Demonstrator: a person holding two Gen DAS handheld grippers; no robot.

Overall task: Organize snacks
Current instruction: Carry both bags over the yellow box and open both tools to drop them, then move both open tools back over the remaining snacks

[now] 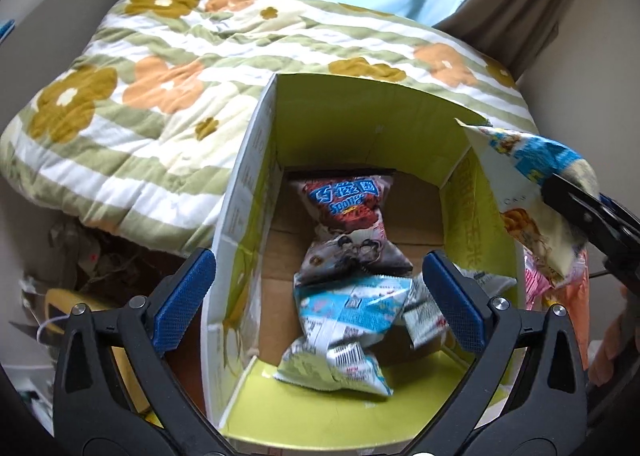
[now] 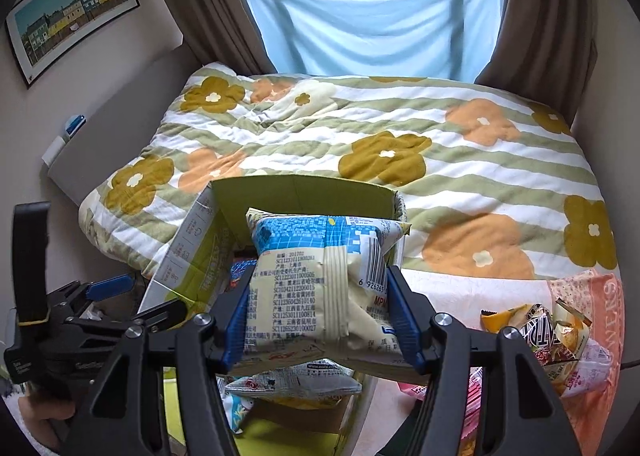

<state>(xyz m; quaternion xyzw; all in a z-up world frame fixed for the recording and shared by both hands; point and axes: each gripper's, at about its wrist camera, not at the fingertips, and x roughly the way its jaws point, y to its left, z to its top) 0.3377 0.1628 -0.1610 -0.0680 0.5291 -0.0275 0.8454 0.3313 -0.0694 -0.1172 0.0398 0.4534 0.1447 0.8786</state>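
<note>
A green-lined cardboard box (image 1: 352, 115) stands open against the bed and holds several snack packets, among them a red and black one (image 1: 348, 207) and a silver-blue one (image 1: 352, 308). My left gripper (image 1: 316, 296) is open and empty, its fingers straddling the box's left wall and inside. My right gripper (image 2: 320, 316) is shut on a cream and blue snack packet (image 2: 320, 276), held above the box (image 2: 304, 191). That packet (image 1: 528, 191) and the right gripper also show at the right in the left wrist view. More snack packets (image 2: 552, 340) lie at the right.
A floral striped quilt (image 1: 160, 95) covers the bed behind the box. A pink cloth (image 2: 600, 296) lies under the loose snacks at the right. Clutter and a yellow item (image 1: 72, 304) sit on the floor left of the box. Curtains and a window are at the back.
</note>
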